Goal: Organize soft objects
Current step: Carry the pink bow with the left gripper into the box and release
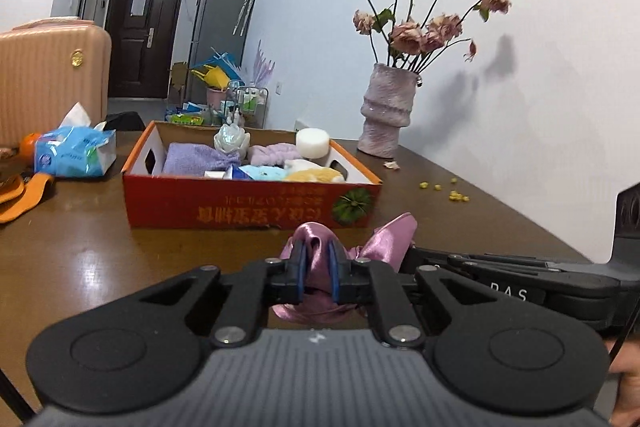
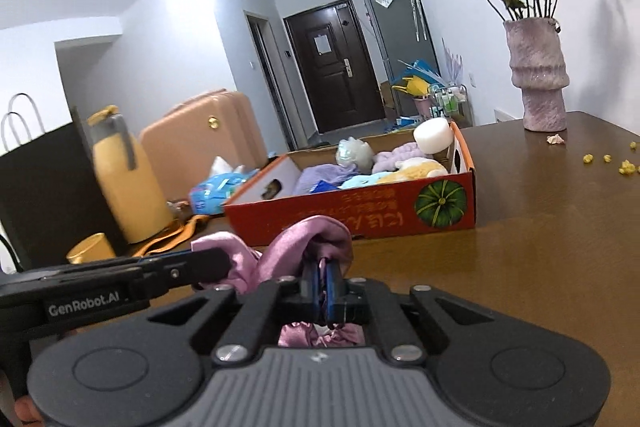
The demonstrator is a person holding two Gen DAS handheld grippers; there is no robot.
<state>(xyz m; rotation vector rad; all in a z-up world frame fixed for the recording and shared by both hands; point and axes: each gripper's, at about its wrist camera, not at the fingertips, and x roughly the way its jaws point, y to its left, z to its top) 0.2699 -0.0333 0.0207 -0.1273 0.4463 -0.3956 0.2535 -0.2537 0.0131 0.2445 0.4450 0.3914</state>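
Note:
A pink satin cloth [image 1: 390,235] lies bunched on the brown table [image 1: 100,259] in front of a red cardboard box [image 1: 248,205]. My left gripper [image 1: 317,259] is shut on one part of the cloth. My right gripper [image 2: 325,281] is shut on another part of the same cloth [image 2: 296,241]. The box [image 2: 360,213] holds several soft things: a purple towel [image 1: 196,159], a lilac headband [image 1: 276,151], a white sponge [image 1: 313,142], a light blue item and a yellow plush. The right gripper's body shows at the right in the left wrist view.
A pink vase [image 1: 386,111] of dried roses stands at the back right by the wall. A blue tissue pack [image 1: 74,151] and a pink suitcase [image 1: 48,79] are at the left. A yellow bottle [image 2: 126,179] and a black bag [image 2: 44,187] stand left of the box.

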